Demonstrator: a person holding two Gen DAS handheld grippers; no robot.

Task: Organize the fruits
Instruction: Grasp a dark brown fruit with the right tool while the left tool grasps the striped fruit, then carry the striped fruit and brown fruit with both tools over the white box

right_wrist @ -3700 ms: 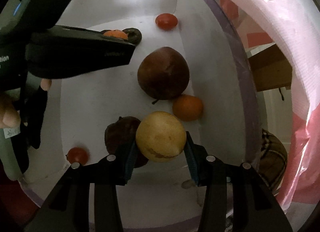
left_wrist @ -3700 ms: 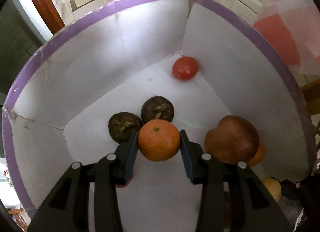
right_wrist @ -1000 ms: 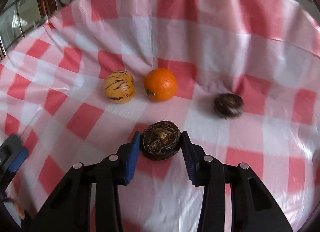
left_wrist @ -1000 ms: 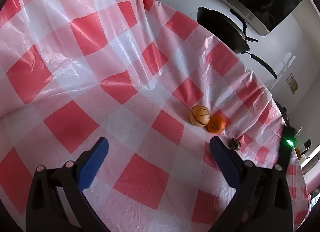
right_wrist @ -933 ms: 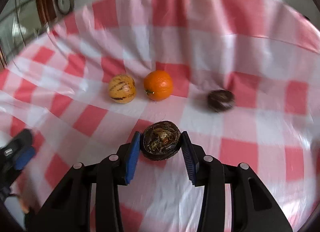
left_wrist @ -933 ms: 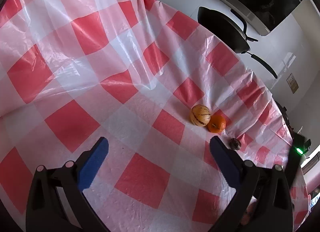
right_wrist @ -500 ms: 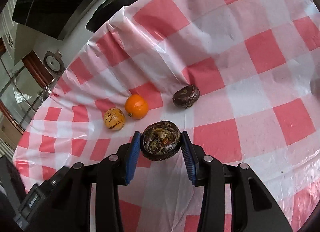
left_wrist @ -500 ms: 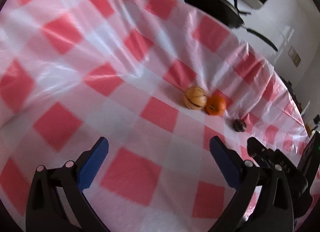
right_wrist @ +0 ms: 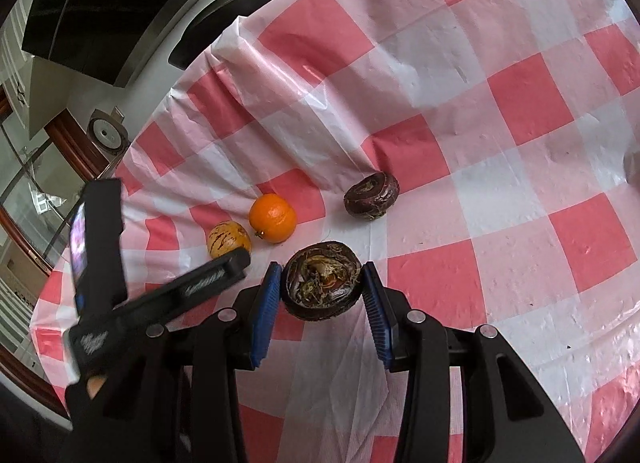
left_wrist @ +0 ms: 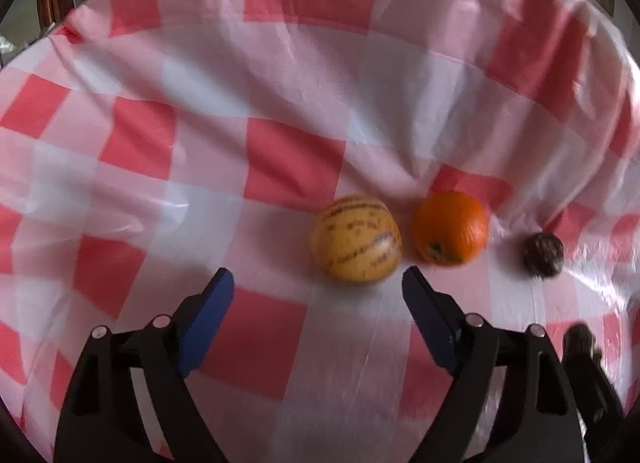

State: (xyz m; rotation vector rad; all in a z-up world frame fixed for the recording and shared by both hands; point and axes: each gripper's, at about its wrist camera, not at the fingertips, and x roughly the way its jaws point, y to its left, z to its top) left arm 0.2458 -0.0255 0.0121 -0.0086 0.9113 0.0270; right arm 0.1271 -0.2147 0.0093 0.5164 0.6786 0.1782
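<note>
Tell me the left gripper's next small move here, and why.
Probably ease the left gripper forward and a little right, so its open fingers straddle the striped yellow fruit. That fruit lies just ahead of the fingers on the checked cloth, beside the orange, while the right gripper already holds a dark fruit.

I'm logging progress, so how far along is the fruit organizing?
Three fruits lie in a loose row on the checked cloth: striped yellow fruit, orange, dark fruit. The right tongs grip a second dark fruit, not yet set down. The left tongs are open and empty.
</note>
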